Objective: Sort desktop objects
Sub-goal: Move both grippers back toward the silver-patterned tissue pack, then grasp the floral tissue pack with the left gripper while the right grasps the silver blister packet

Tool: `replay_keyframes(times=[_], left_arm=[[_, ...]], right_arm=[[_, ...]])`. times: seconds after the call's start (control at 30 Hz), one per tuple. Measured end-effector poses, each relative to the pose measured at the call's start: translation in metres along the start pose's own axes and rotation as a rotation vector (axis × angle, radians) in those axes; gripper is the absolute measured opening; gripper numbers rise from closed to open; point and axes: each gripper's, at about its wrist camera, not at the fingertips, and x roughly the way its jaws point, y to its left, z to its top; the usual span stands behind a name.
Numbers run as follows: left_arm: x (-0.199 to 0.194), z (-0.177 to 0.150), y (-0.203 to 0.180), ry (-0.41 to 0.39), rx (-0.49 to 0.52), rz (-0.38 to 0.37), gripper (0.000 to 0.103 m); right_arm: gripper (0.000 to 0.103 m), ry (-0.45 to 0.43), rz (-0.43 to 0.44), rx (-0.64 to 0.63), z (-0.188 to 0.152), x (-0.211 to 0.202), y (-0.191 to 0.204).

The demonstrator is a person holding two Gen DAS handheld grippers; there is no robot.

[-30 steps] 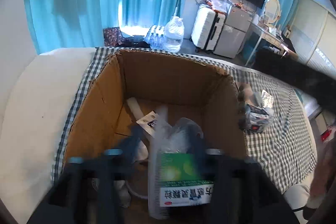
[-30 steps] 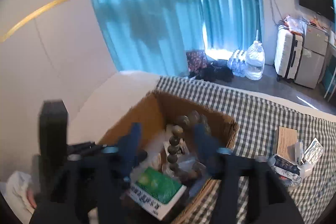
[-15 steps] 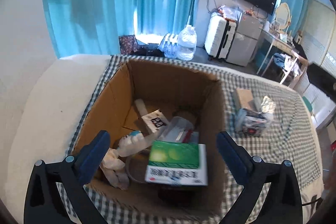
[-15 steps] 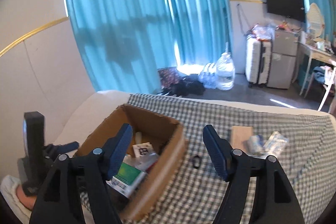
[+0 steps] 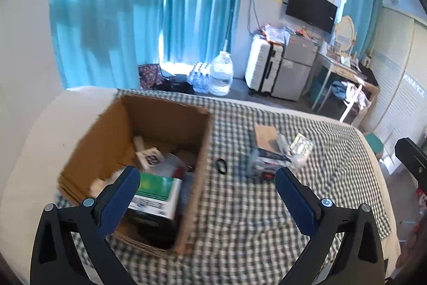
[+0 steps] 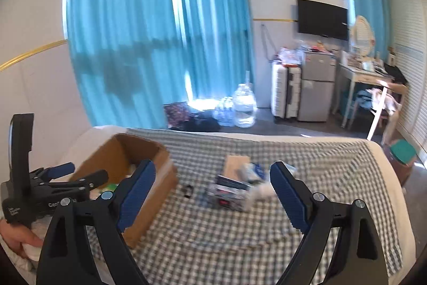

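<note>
An open cardboard box (image 5: pixel 202 140) stands at the left of the checked cloth; it also shows in the right wrist view (image 6: pixel 162 180). Inside lie a green and white medicine carton (image 5: pixel 156 194), a white tagged item and other bits. A small black ring (image 5: pixel 221 166) lies on the cloth right of the box. Further right is a loose pile of packets (image 5: pixel 275 154), with a brown card on top (image 6: pixel 236 163). My left gripper (image 5: pixel 206 194) is open and empty above the box's near right corner. My right gripper (image 6: pixel 213 191) is open and empty, facing the pile.
The checked cloth (image 5: pixel 253 226) covers a white bed that drops off at the right. Beyond it are blue curtains, water bottles (image 5: pixel 220 74), a white suitcase, a small fridge and a desk. The left gripper's handle (image 6: pixel 24 186) shows at the left of the right wrist view.
Both grippers opened, dropped their items into the box, and pulled up and back. The views swung right toward the pile of packets on the cloth.
</note>
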Motion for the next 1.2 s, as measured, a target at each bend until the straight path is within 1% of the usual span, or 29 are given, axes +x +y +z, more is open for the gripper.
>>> replay_keyframes(times=[0.07, 0.13, 0.27, 0.4, 0.53, 0.6, 0.73, 0.87, 0.97, 1.03, 1.1, 1.17, 1.2], left_arm=[[0.007, -0.004, -0.016, 0.012, 0.022, -0.001, 0.103], [0.018, -0.011, -0.033, 0.028, 0.052, -0.018, 0.103], [0.046, -0.025, -0.065, 0.073, 0.107, -0.039, 0.103], [0.083, -0.037, -0.094, 0.132, 0.148, -0.086, 0.103], [0.122, -0.043, -0.117, 0.144, 0.187, -0.143, 0.103], [0.149, -0.045, -0.127, 0.157, 0.201, -0.175, 0.103], [0.198, -0.043, -0.143, 0.188, 0.198, -0.223, 0.103], [0.240, -0.045, -0.156, 0.217, 0.225, -0.219, 0.103], [0.278, -0.047, -0.159, 0.276, 0.238, -0.224, 0.103], [0.298, -0.049, -0.161, 0.307, 0.254, -0.208, 0.103], [0.310, -0.052, -0.166, 0.303, 0.297, -0.187, 0.103], [0.314, -0.056, -0.169, 0.292, 0.338, -0.176, 0.103], [0.313, -0.058, -0.168, 0.279, 0.350, -0.179, 0.101]], right_arm=[[0.088, 0.002, -0.061, 0.025, -0.008, -0.002, -0.023], [0.088, -0.021, -0.122, 0.022, -0.015, -0.005, -0.040], [0.088, 0.022, -0.148, 0.067, -0.028, 0.006, -0.076], [0.088, 0.062, -0.143, 0.127, -0.043, 0.028, -0.104], [0.088, 0.126, -0.132, 0.157, -0.060, 0.062, -0.124], [0.088, 0.152, -0.126, 0.181, -0.067, 0.079, -0.135], [0.088, 0.195, -0.104, 0.229, -0.070, 0.123, -0.155], [0.088, 0.228, -0.094, 0.242, -0.074, 0.158, -0.160], [0.088, 0.245, -0.084, 0.277, -0.084, 0.177, -0.165], [0.088, 0.273, -0.084, 0.285, -0.094, 0.190, -0.169], [0.088, 0.298, -0.088, 0.286, -0.100, 0.200, -0.171], [0.088, 0.323, -0.093, 0.277, -0.107, 0.210, -0.171], [0.088, 0.327, -0.095, 0.271, -0.109, 0.213, -0.171]])
